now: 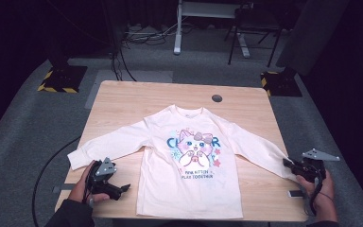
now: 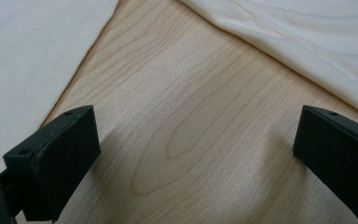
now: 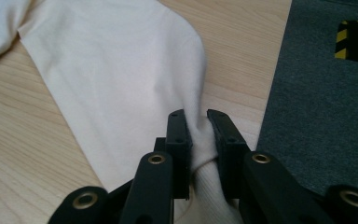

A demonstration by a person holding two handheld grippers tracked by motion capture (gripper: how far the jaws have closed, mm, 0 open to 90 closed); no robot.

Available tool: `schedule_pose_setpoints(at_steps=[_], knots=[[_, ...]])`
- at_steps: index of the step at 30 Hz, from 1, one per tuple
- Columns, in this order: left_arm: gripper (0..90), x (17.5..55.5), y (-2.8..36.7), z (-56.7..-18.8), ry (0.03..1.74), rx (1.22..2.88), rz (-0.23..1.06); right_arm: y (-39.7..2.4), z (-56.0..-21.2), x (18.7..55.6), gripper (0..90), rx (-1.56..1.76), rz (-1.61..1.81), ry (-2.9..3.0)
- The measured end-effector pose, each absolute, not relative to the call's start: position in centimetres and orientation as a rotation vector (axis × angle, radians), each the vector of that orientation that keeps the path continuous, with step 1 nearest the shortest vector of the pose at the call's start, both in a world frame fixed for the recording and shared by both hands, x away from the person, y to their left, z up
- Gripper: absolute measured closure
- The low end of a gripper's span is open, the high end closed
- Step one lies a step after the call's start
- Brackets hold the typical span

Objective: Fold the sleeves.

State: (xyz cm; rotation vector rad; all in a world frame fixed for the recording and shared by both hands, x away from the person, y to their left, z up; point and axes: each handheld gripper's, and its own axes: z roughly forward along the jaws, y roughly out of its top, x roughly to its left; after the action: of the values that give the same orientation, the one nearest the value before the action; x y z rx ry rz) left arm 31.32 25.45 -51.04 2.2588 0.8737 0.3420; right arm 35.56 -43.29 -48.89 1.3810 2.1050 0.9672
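A pale pink long-sleeved shirt (image 1: 189, 156) with a cat print lies flat, front up, on the wooden table (image 1: 137, 101), sleeves spread to both sides. My right gripper (image 1: 290, 164) is shut on the cuff end of the shirt's right-hand sleeve (image 3: 121, 79) at the table's right edge; in the right gripper view the fabric bunches between the jaws of the right gripper (image 3: 200, 122). My left gripper (image 1: 125, 187) rests low over bare wood between the left sleeve (image 1: 106, 145) and the shirt's body. Its jaws stand wide apart with nothing between them, seen as the left gripper (image 2: 196, 140).
A small dark round spot (image 1: 216, 98) sits near the table's far edge. Grey carpet (image 3: 321, 93) lies beyond the right edge. Stands with yellow-black striped bases (image 1: 59, 78) flank the far corners, and cables run on the floor behind.
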Motion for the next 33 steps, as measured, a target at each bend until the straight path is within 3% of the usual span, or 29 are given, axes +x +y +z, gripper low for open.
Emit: schedule_pose_setpoints(at_steps=[14,33], knots=[[0.4,31.3,25.4,-51.0,0.874,2.259,0.342,-41.6,-47.1,35.0,79.4,1.35,1.091,2.082],[0.5,31.3,25.4,-51.0,0.875,2.259,0.341,-35.8,-45.2,34.9,79.3,1.22,1.17,2.185]])
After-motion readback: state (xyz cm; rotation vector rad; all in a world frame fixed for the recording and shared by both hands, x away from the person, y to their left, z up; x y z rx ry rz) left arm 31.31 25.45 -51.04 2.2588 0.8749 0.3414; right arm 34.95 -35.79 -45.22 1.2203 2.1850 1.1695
